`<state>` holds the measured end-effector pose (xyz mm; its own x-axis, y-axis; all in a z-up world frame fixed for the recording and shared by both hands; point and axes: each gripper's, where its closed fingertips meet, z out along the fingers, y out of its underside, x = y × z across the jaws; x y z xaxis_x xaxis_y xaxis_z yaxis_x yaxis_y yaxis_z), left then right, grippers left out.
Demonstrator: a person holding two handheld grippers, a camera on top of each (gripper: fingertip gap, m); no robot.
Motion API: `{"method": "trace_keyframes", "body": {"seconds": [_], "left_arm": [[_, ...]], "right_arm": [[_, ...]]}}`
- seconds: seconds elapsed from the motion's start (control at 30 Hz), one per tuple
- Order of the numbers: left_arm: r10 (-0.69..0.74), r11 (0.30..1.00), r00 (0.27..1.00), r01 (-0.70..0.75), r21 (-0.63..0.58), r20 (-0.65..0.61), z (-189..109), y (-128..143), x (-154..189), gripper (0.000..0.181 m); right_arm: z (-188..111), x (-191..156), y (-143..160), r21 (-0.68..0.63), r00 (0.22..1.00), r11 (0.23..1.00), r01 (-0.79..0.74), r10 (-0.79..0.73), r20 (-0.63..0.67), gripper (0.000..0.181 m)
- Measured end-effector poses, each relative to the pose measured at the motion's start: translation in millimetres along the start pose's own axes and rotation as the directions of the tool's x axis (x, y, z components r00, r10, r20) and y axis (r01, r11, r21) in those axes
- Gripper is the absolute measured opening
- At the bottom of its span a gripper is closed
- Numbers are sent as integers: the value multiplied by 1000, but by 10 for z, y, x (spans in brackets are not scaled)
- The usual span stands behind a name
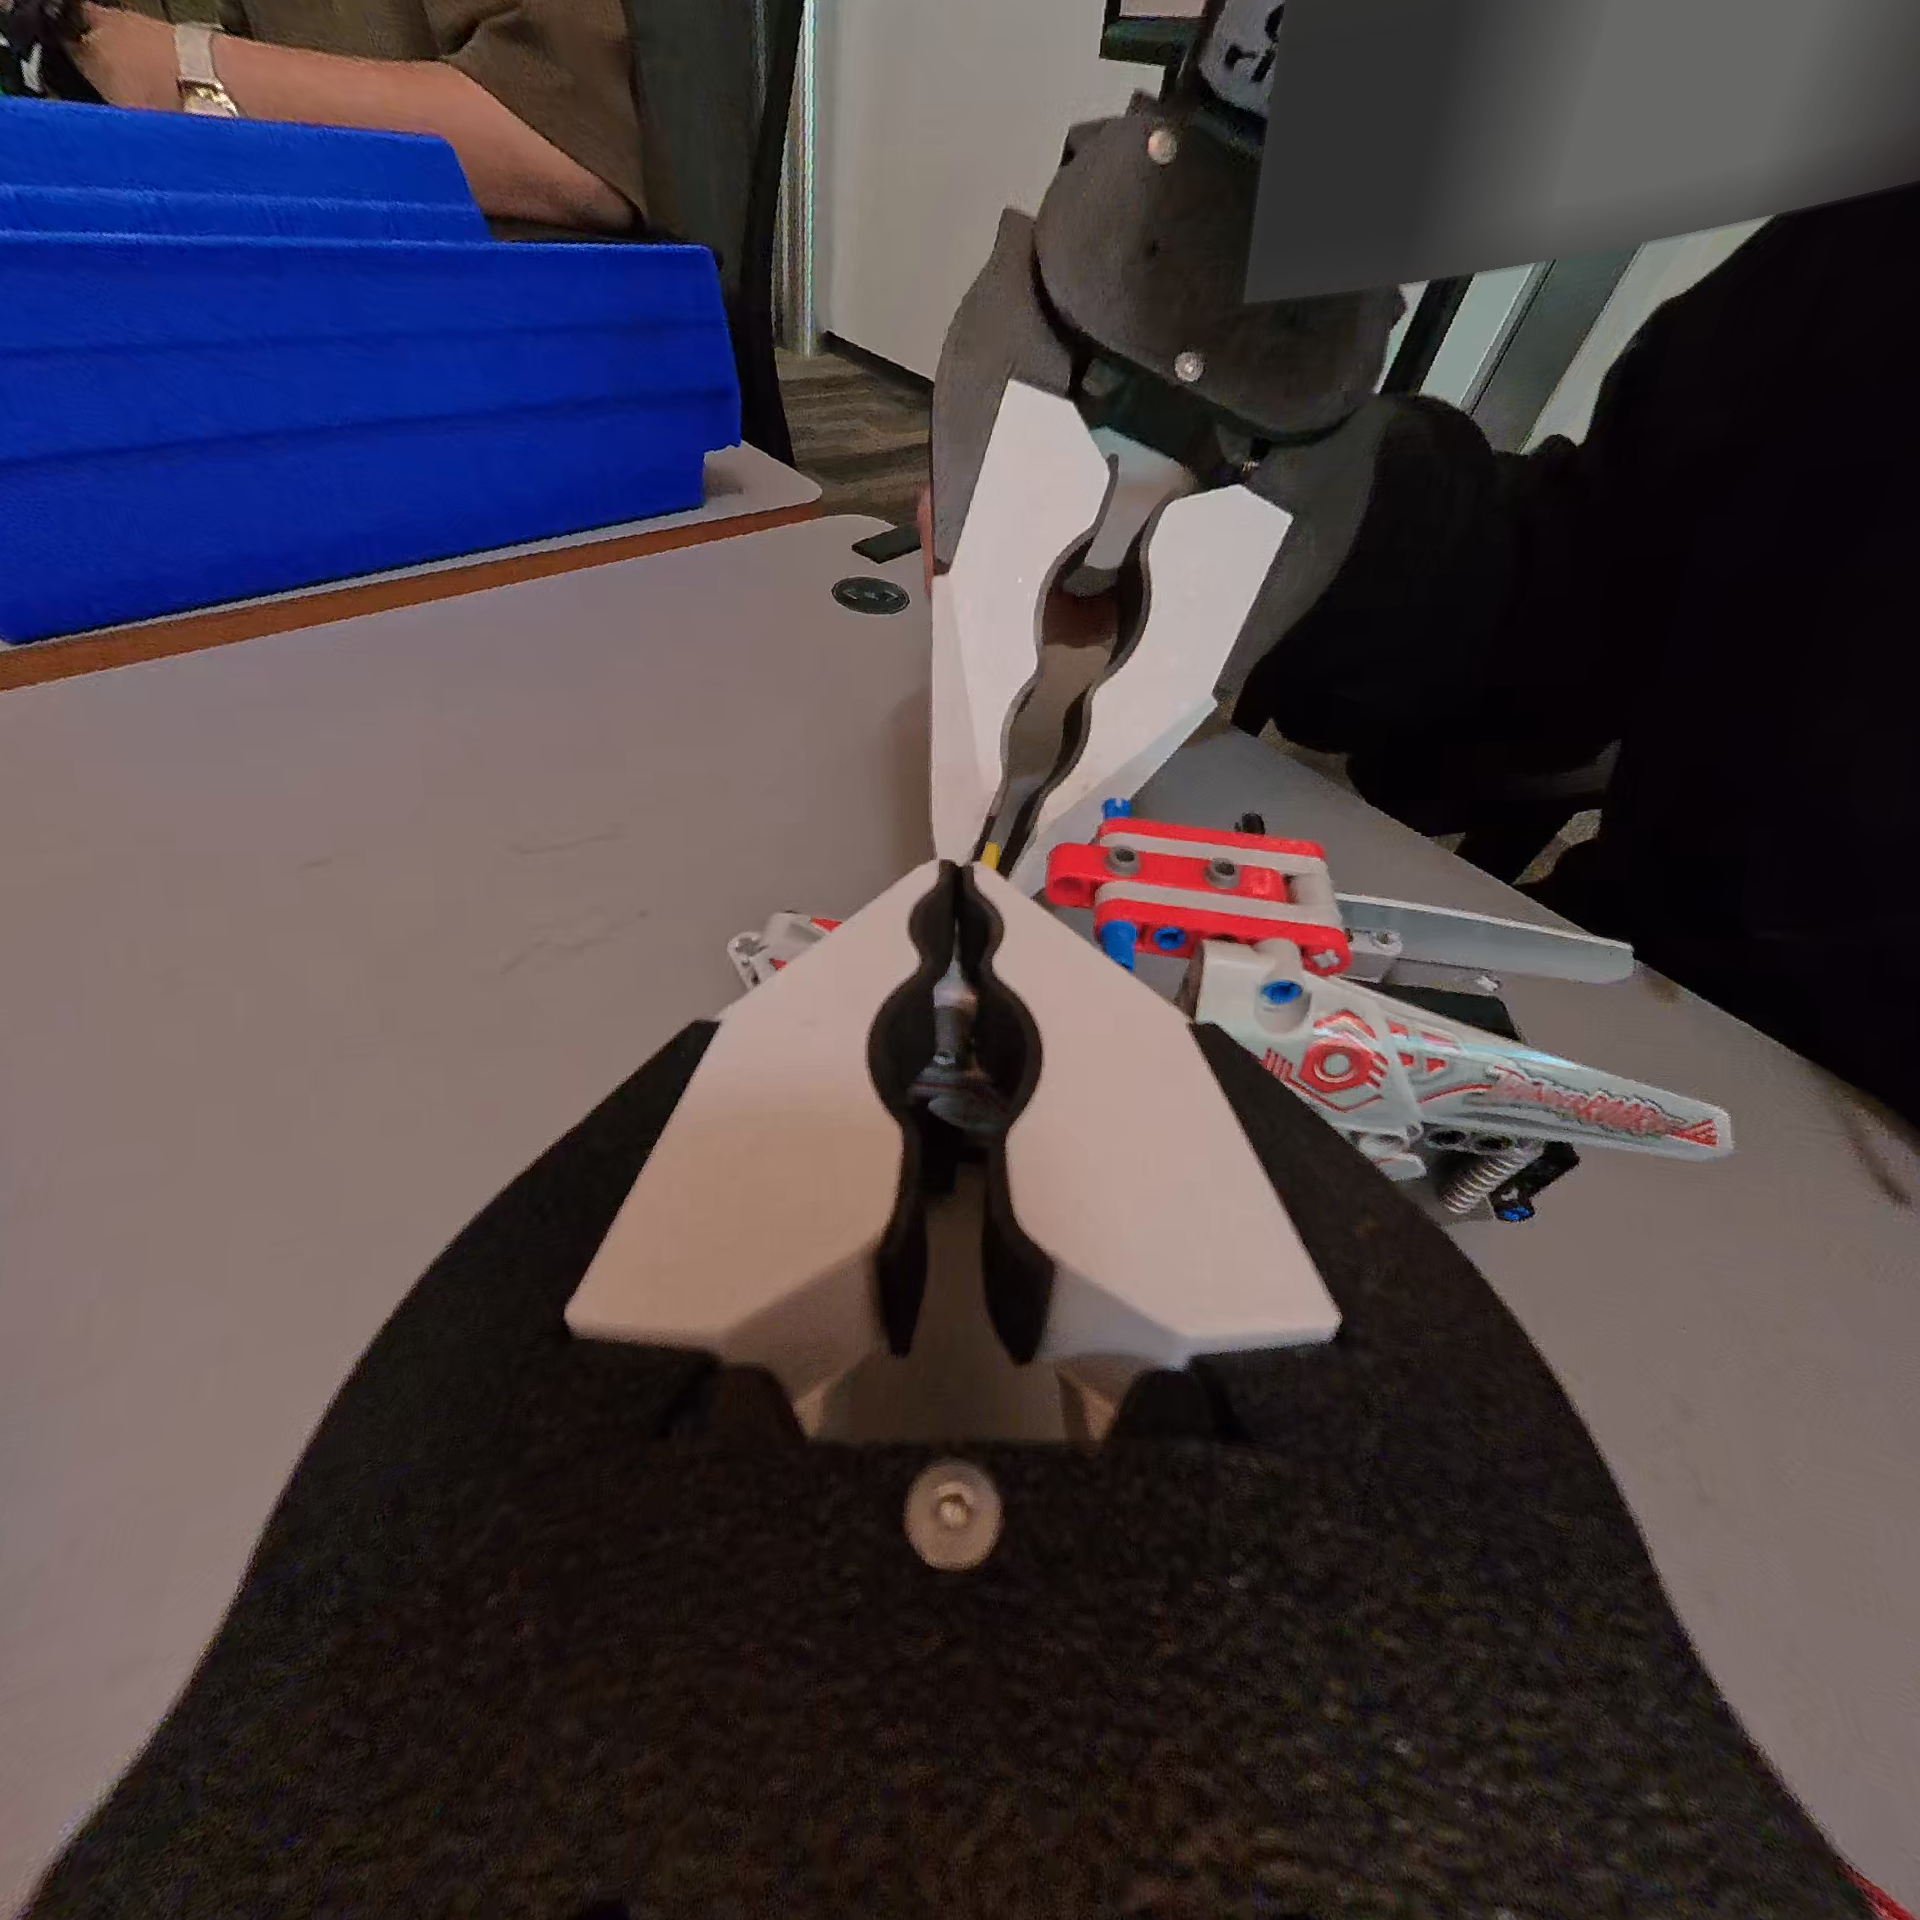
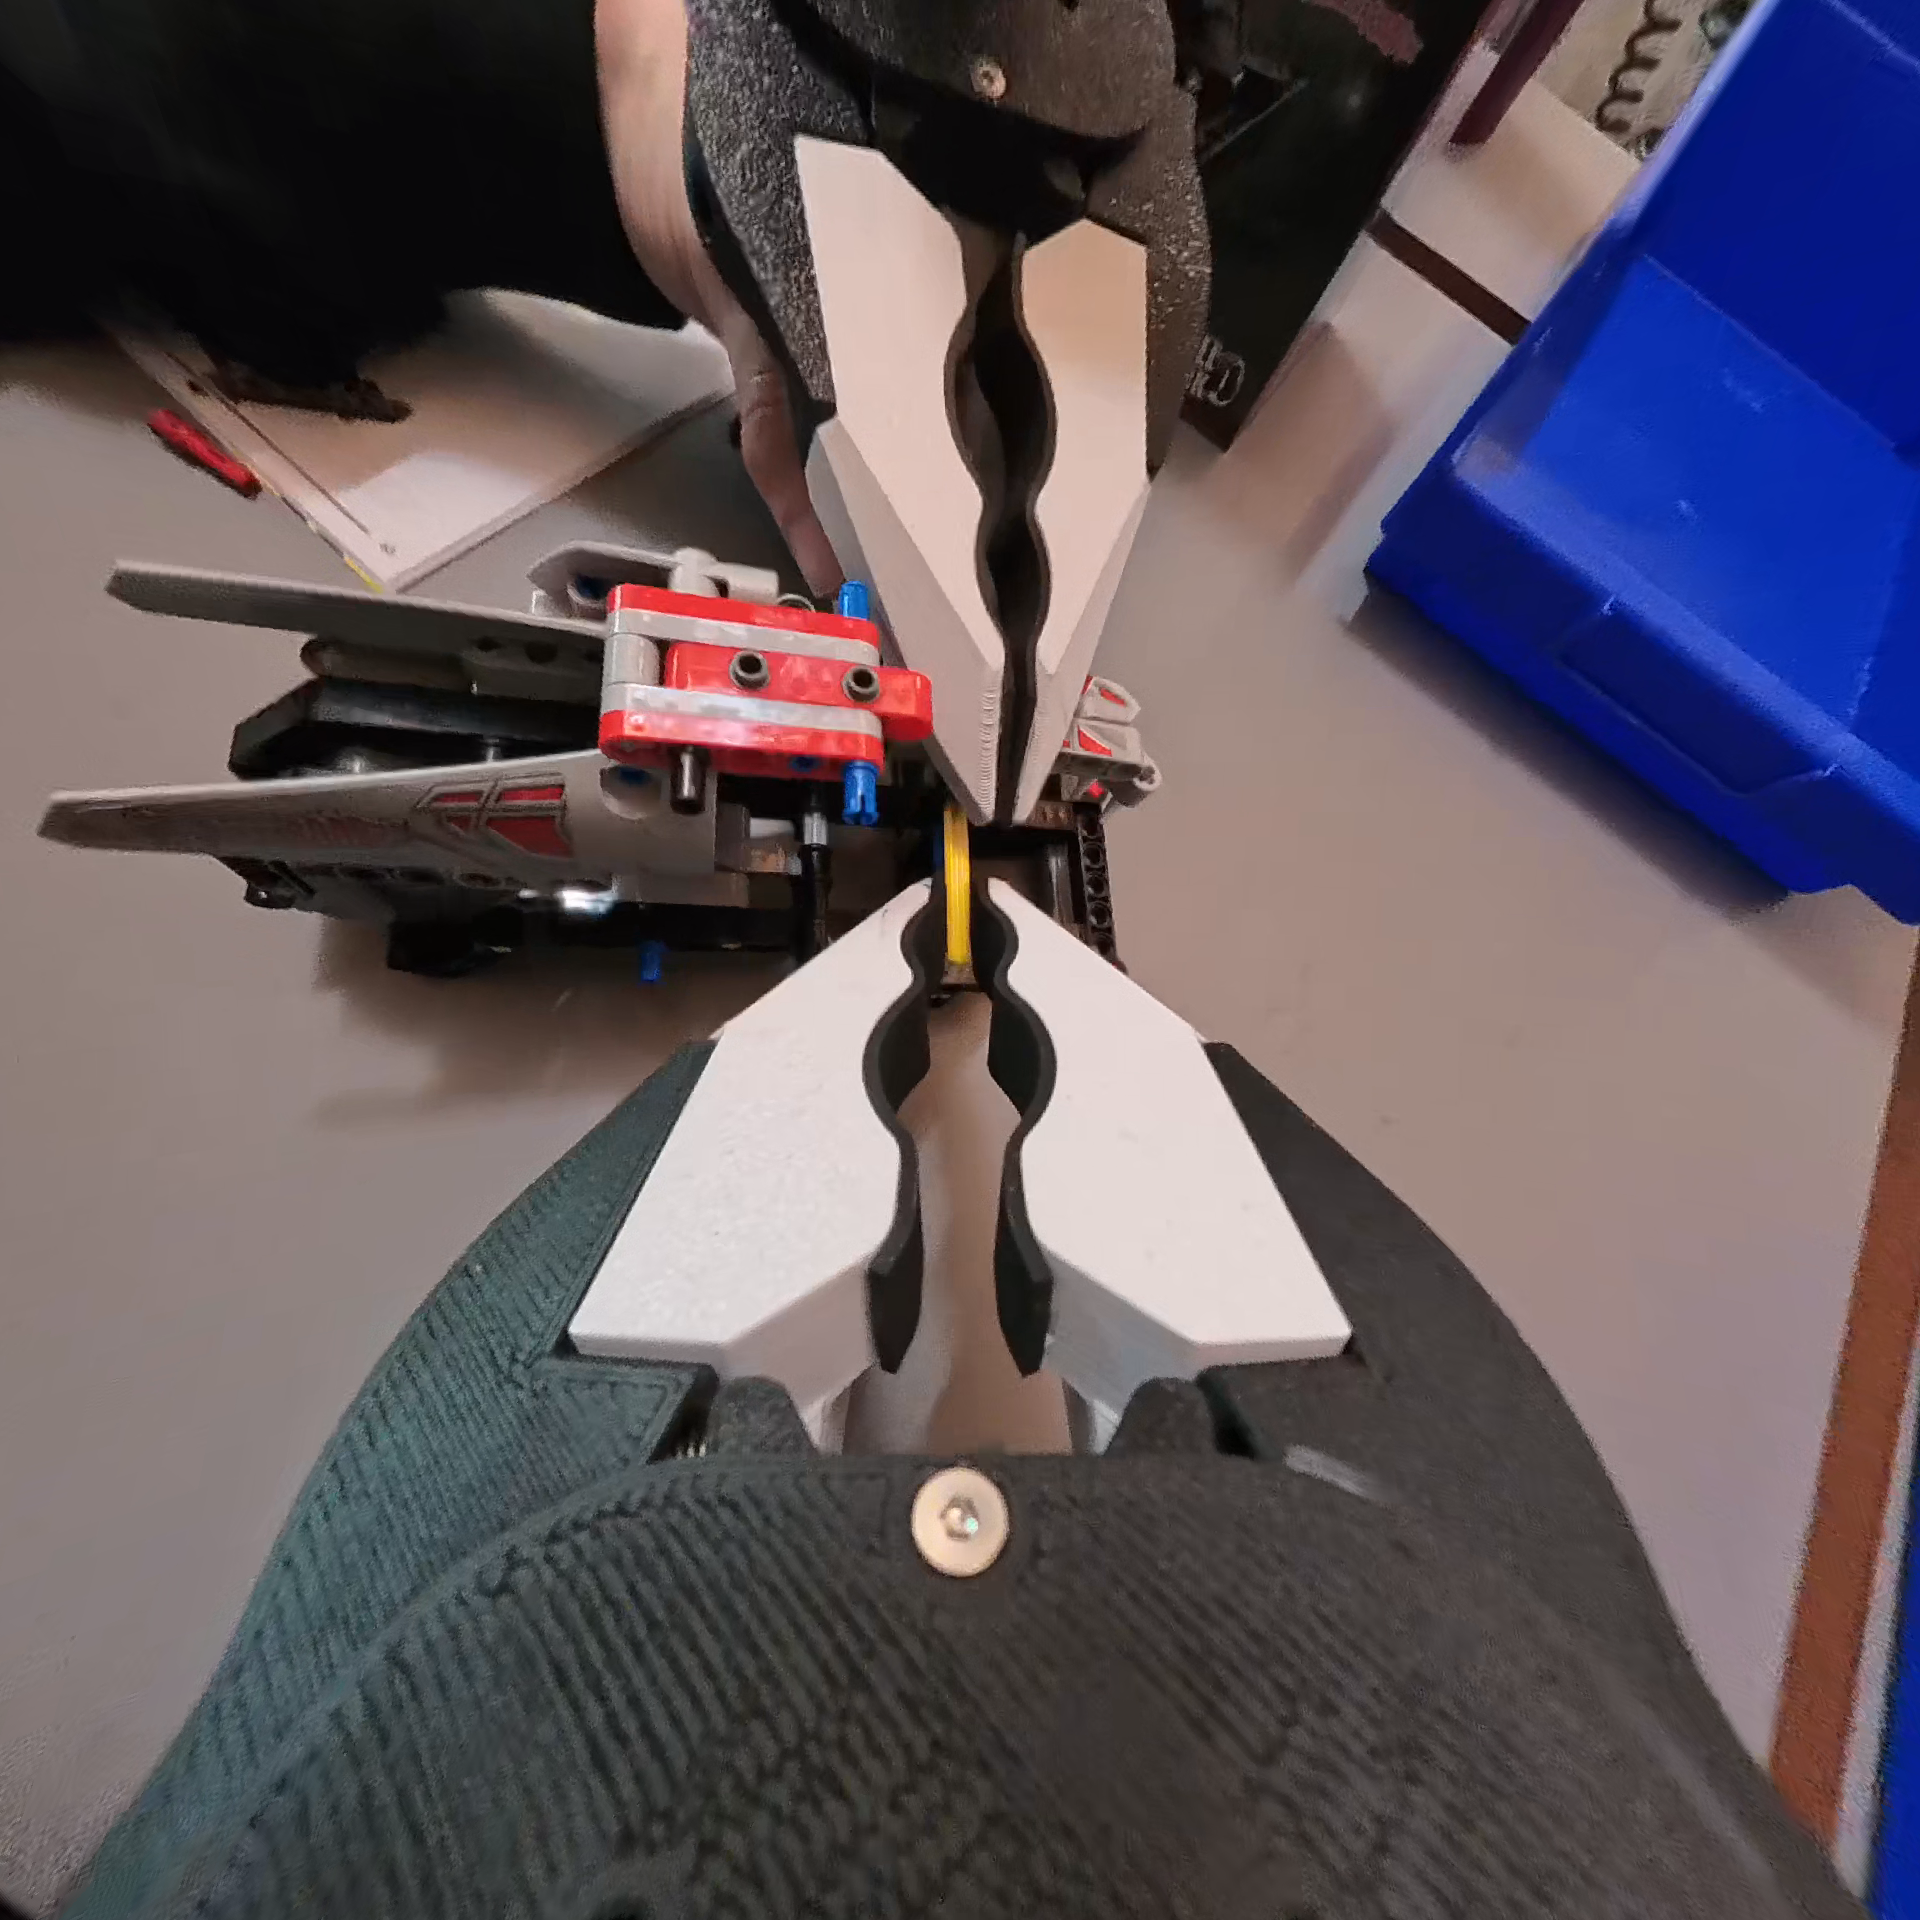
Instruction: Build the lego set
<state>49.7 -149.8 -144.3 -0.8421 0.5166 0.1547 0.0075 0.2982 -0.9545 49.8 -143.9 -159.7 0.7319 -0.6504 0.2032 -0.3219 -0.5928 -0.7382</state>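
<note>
The partly built lego model [image 1: 1216, 904], red, grey and black with printed grey wing panels, lies on the grey table [image 1: 416, 883]; it also shows in the right wrist view [image 2: 748, 707]. My right gripper [image 2: 956, 899] is shut on a thin yellow ring [image 2: 956, 883] at the model's black frame. My left gripper [image 1: 961, 878] is shut, its tips against the right gripper's tips [image 1: 1000, 836] above that spot. A small dark and grey part [image 1: 951, 1039] shows through the gap between its pads; I cannot tell whether it is gripped. In the right wrist view the left gripper [image 2: 1000, 810] comes down from above.
Blue storage bins [image 1: 312, 395] stand at the back left; one is close on the right in the right wrist view [image 2: 1662, 540]. A white booklet [image 2: 436, 457] and a loose red piece [image 2: 203, 452] lie behind the model. A black-sleeved arm [image 1: 1662, 644] and the table's brown edge [image 2: 1849, 1351] are close by.
</note>
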Motion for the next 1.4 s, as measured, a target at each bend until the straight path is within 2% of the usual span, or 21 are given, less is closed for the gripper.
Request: {"method": "trace_keyframes", "body": {"seconds": [0.03,0.13,0.23,0.33,0.37,0.47,0.57,0.67,0.77,0.83,1.03,1.13,1.2,1.27,1.33,1.4], "left_arm": [[9,1000,1000,-9,2,0,1,-4,4,0],[25,999,1000,-25,33,16,-60,-63,-11,0],[7,995,1000,-7,103,-4,-240,-293,50,4],[50,998,997,-48,-36,60,-380,-181,-8,2],[67,992,995,-59,-108,69,-401,-78,-16,0],[104,958,991,-76,-275,86,-422,180,-54,0],[97,960,992,-72,-270,82,-402,187,-56,0],[86,964,993,-63,-258,79,-419,158,-45,0],[103,968,991,-80,-239,83,-466,56,-14,0],[110,970,990,-87,-229,88,-494,-40,26,0],[185,934,970,-124,-335,157,-575,-260,225,2],[137,927,981,-77,-368,140,-559,-326,527,4],[101,884,987,-30,-466,128,-633,-203,796,7],[107,819,987,-20,-574,118,-771,44,1104,10],[125,761,988,-37,-648,91,-892,358,1439,12],[112,734,989,-16,-679,98,-977,668,1743,15]], "right_arm": [[1,1,0,19,1000,999,-29,29,4,3],[-7,-10,4,58,998,996,-66,65,14,3],[-15,-8,9,56,999,998,-39,39,-1,4],[-24,-13,36,52,1000,998,-30,30,3,7],[-33,5,71,42,999,998,-43,43,-2,15],[-71,5,145,39,998,997,-62,62,17,10],[-80,-26,132,71,996,994,-84,81,48,5],[-60,-10,132,71,997,995,-71,70,26,4],[-97,-4,177,56,993,992,-115,114,19,14],[-177,-48,175,91,987,983,-162,159,30,16],[-389,-303,253,153,966,954,-259,257,29,12],[-503,-513,148,187,961,942,-278,270,64,14],[-551,-731,32,202,958,938,-281,260,125,18],[-535,-936,-33,197,956,941,-274,244,164,26],[-466,-1021,-55,193,957,941,-278,255,134,37],[-402,-1051,-121,216,948,924,-317,303,93,47]]}}
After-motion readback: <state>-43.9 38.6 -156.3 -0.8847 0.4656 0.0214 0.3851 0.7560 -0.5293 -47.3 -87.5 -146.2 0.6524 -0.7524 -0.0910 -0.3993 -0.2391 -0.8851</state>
